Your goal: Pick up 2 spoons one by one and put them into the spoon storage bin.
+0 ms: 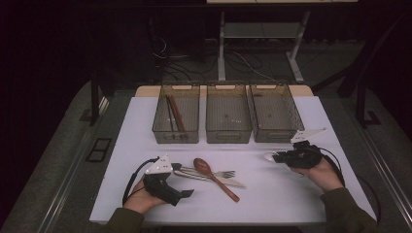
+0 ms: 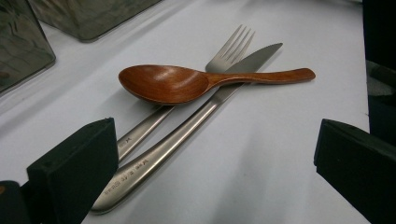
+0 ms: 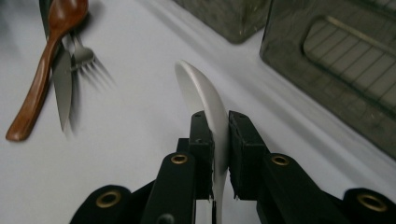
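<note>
The right gripper (image 3: 215, 140) is clamped on a white spoon (image 3: 201, 100), jaws pressed against both sides of its handle. The spoon stands on edge, its long axis in line with the jaws, bowl pointing away from the gripper. In the high view the spoon (image 1: 270, 156) sits at the table's (image 1: 121, 145) right side, just in front of the right bin (image 1: 275, 116), bowl pointing left.

The left gripper (image 1: 187, 193) hangs near the table's front left, jaws spread wide with nothing between them. Just beyond it lie a wooden spoon (image 2: 187, 83), a fork (image 2: 224, 53) and a knife (image 2: 187, 135). The wooden spoon lies across the other two, bowl toward the bins.

Three bins stand in a row at the back. The left bin (image 1: 177, 116) holds chopsticks (image 1: 176, 116) laid lengthwise. The middle bin (image 1: 228, 116) shows only small specks, too small to tell.
</note>
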`<action>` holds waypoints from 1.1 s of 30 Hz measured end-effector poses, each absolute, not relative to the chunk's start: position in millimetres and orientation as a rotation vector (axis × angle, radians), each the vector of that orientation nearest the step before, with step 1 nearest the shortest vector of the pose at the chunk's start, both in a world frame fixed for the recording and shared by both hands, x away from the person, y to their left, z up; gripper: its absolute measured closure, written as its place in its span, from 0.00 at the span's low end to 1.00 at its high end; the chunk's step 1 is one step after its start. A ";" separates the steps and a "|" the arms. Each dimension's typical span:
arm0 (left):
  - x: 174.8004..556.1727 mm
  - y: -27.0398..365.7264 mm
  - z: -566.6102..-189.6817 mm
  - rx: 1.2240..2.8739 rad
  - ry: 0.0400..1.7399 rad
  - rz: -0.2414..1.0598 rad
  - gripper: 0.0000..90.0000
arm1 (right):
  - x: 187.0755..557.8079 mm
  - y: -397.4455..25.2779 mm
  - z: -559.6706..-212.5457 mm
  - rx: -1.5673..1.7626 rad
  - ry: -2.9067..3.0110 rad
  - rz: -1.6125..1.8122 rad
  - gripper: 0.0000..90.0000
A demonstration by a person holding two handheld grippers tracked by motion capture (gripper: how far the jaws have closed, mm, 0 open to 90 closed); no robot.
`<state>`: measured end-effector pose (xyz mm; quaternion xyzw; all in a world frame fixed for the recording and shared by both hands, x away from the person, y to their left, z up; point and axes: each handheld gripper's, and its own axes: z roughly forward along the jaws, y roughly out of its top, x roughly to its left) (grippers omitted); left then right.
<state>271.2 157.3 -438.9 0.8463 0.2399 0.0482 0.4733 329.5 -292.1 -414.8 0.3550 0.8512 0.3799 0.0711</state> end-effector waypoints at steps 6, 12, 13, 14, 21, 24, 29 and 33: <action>271.2 157.5 -438.8 2.072 0.587 0.120 0.00 | 336.3 -282.4 -409.2 1.065 2.525 1.194 0.90; 271.9 157.9 -438.6 2.080 0.580 0.118 0.00 | 340.8 -273.5 -403.3 1.072 2.485 1.271 0.90; 271.8 157.8 -438.6 2.079 0.580 0.118 0.00 | 341.8 -272.2 -402.7 1.061 2.480 1.286 0.90; 271.7 157.8 -438.5 2.080 0.579 0.119 0.00 | 342.3 -270.8 -401.9 1.063 2.475 1.292 0.90; 271.4 158.1 -438.5 2.081 0.579 0.118 0.00 | 347.1 -262.7 -398.0 1.066 2.444 1.339 0.90; 271.5 157.8 -438.6 2.079 0.579 0.116 0.00 | 349.1 -259.3 -395.6 1.064 2.427 1.359 0.90; 271.7 157.9 -438.7 2.077 0.583 0.115 0.00 | 353.7 -255.6 -389.9 1.063 2.379 1.403 0.90; 271.4 158.3 -438.7 2.078 0.580 0.117 0.00 | 358.6 -250.1 -383.4 1.054 2.351 1.413 0.90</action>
